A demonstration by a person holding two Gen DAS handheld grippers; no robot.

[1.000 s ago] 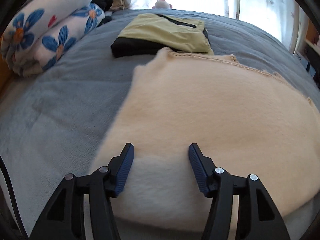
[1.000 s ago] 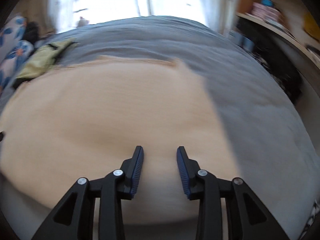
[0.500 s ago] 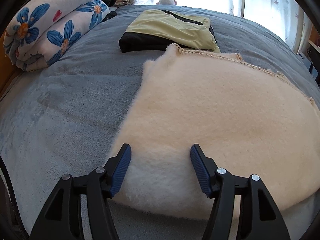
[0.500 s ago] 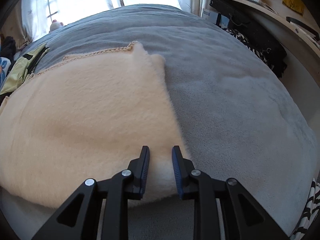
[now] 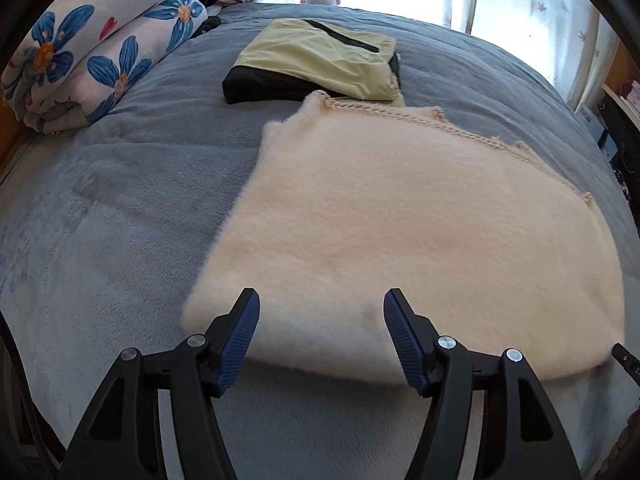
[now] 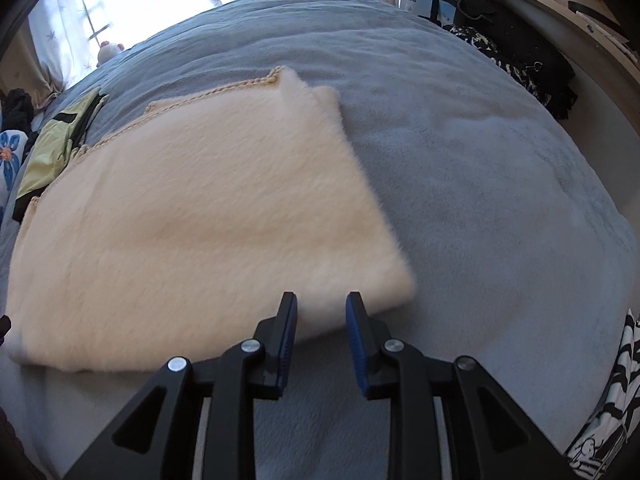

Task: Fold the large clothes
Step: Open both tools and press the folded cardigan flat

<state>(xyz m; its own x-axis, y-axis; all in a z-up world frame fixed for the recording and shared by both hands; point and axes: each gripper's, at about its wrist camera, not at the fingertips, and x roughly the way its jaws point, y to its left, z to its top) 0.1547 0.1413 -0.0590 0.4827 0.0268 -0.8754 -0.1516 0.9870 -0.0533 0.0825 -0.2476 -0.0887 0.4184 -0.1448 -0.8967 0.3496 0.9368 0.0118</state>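
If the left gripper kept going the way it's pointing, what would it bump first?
Most likely the fluffy cream garment, near its front edge; the left gripper points steeply down at it with open fingers.

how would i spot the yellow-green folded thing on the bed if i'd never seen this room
Start at the grey fleece-covered bed and find the big cream fluffy folded garment in the middle. Just past its crocheted far edge, toward the window, lies the pale yellow-green folded garment. It is the only smooth, thin fabric there, stacked on something black, with a black strip across it.
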